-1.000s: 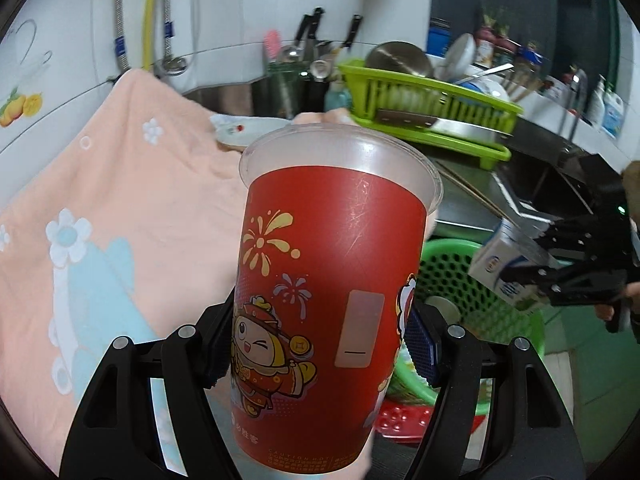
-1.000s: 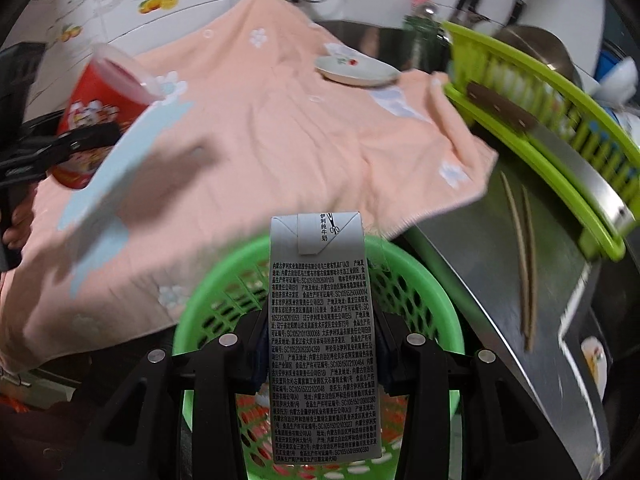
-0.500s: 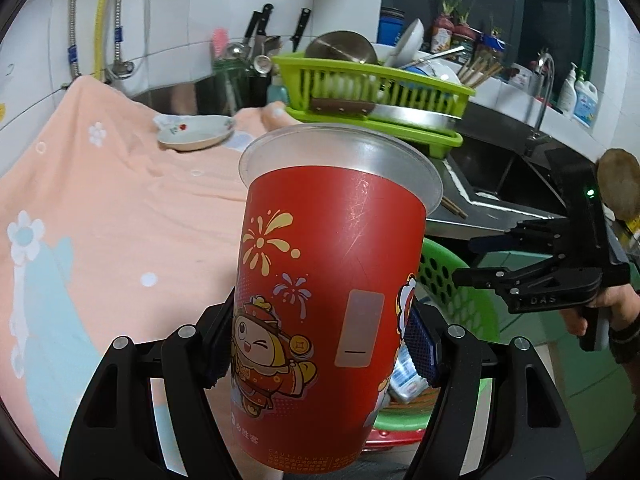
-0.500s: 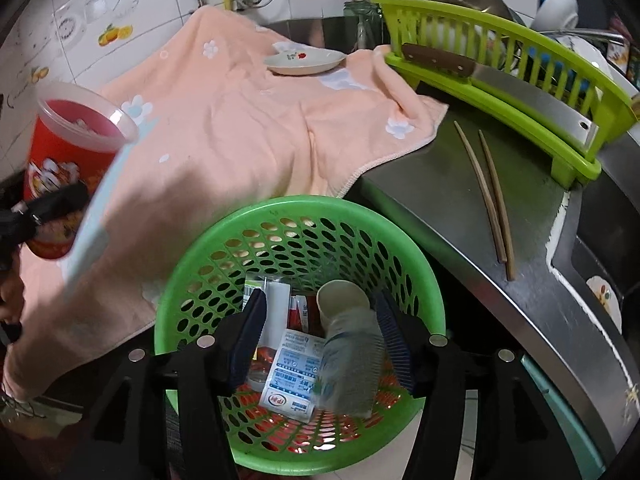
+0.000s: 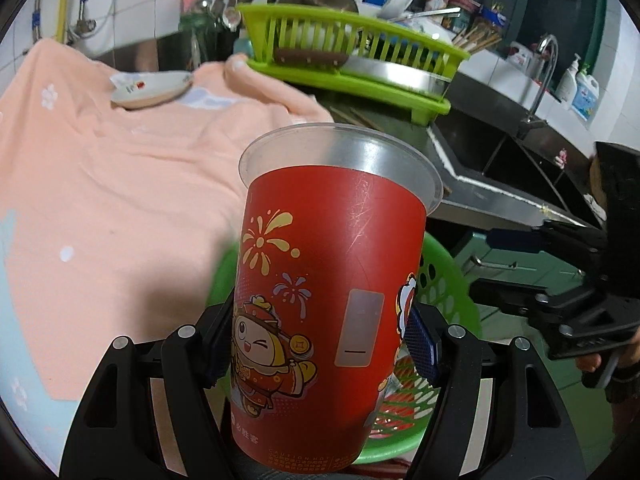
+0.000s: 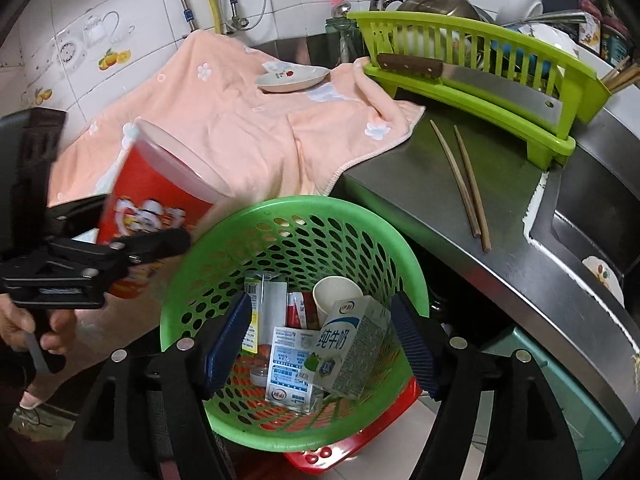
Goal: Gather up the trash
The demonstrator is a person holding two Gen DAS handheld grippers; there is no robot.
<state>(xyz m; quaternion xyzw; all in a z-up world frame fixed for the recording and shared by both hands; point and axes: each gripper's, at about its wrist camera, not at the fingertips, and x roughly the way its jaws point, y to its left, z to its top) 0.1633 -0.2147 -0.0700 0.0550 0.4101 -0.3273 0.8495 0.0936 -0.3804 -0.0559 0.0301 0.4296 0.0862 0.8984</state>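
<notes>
My left gripper [image 5: 320, 344] is shut on a red plastic cup [image 5: 328, 280] with a cartoon print and a clear rim, held upright. In the right wrist view the cup [image 6: 152, 200] hangs at the left rim of the green trash basket [image 6: 352, 224]. My right gripper [image 6: 320, 344] is open and empty above the basket; it also shows in the left wrist view [image 5: 560, 276]. A milk carton [image 6: 352, 348] lies in the basket with a white paper cup [image 6: 336, 292] and other packaging. The basket [image 5: 444, 276] sits behind the cup in the left wrist view.
A peach towel [image 6: 240, 120] covers the counter, with a small dish [image 6: 292, 78] on it. Two chopsticks [image 6: 464, 184] lie on the steel counter. A green dish rack [image 6: 480, 68] holds a cleaver. A sink [image 5: 512, 160] is at the right.
My right gripper opened and dropped the milk carton into the basket. My left gripper carried the cup rightward to the basket's rim.
</notes>
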